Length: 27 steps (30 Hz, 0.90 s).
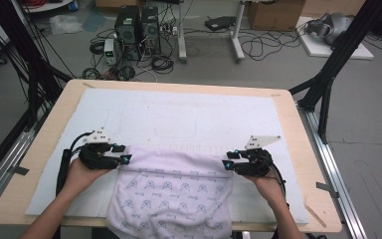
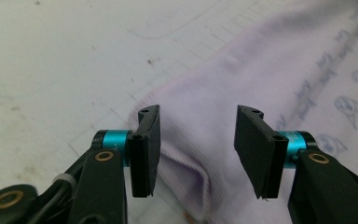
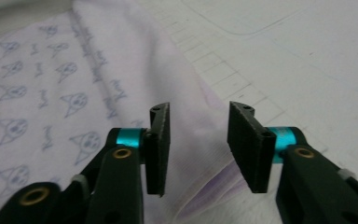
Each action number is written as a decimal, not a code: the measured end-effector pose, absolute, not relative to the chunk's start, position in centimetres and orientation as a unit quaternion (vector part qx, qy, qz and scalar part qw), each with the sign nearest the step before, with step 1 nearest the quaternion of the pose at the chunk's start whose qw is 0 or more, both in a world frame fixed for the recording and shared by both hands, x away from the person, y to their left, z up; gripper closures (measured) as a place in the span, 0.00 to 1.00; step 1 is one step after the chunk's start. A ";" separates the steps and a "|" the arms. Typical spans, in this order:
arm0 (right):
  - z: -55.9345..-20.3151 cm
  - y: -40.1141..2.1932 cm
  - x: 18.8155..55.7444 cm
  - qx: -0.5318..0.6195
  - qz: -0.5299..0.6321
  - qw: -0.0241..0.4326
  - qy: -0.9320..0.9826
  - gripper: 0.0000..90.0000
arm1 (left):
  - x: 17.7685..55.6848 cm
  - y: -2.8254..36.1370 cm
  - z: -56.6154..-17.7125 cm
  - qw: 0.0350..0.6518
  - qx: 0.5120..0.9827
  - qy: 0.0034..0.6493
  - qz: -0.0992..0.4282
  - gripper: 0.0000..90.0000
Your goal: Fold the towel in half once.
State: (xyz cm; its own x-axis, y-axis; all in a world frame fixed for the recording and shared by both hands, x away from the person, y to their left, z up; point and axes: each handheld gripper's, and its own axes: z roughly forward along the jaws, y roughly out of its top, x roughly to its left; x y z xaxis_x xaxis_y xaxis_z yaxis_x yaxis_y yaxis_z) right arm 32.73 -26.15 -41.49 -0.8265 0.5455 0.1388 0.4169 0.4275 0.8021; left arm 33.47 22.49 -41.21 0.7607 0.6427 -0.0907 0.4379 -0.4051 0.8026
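Observation:
A pale lilac garment [image 1: 174, 194] printed with small blue cat faces lies on the white mat [image 1: 179, 117] at the near side, and its lower part hangs over the table's front edge. My left gripper [image 1: 124, 154] stands at the cloth's far left corner and my right gripper [image 1: 227, 162] at its far right corner. In the left gripper view the left gripper [image 2: 198, 144] is open, with the ribbed hem of the garment [image 2: 261, 74] lying between and below the pads. In the right gripper view the right gripper [image 3: 199, 144] is open too, over the edge of the garment [image 3: 74, 84].
The mat carries faint drawn outlines and a ruler-like row of squares [image 3: 223, 70]. The wooden tabletop [image 1: 298, 144] shows around the mat. Beyond the table are computer towers [image 1: 137, 30], loose cables, and black frame legs [image 1: 328, 79].

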 end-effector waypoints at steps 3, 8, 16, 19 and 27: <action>-42.0 -25.7 33.8 0.299 0.448 0.064 0.840 0.56 | 34.2 21.6 -41.5 0.427 0.834 0.329 0.118 0.54; -43.2 -24.8 34.6 0.299 0.424 0.046 0.854 0.66 | 34.9 20.5 -43.1 0.384 0.863 0.315 0.092 0.80; -42.4 -24.4 34.1 0.249 0.426 0.047 0.868 0.97 | 34.5 20.9 -42.4 0.404 0.860 0.298 0.089 0.97; -41.6 -24.8 33.9 0.250 0.441 0.056 0.860 0.98 | 34.1 21.5 -41.7 0.422 0.851 0.299 0.095 0.97; -40.6 -24.9 33.4 0.243 0.440 0.068 0.862 0.94 | 33.3 21.8 -41.0 0.427 0.850 0.291 0.106 0.96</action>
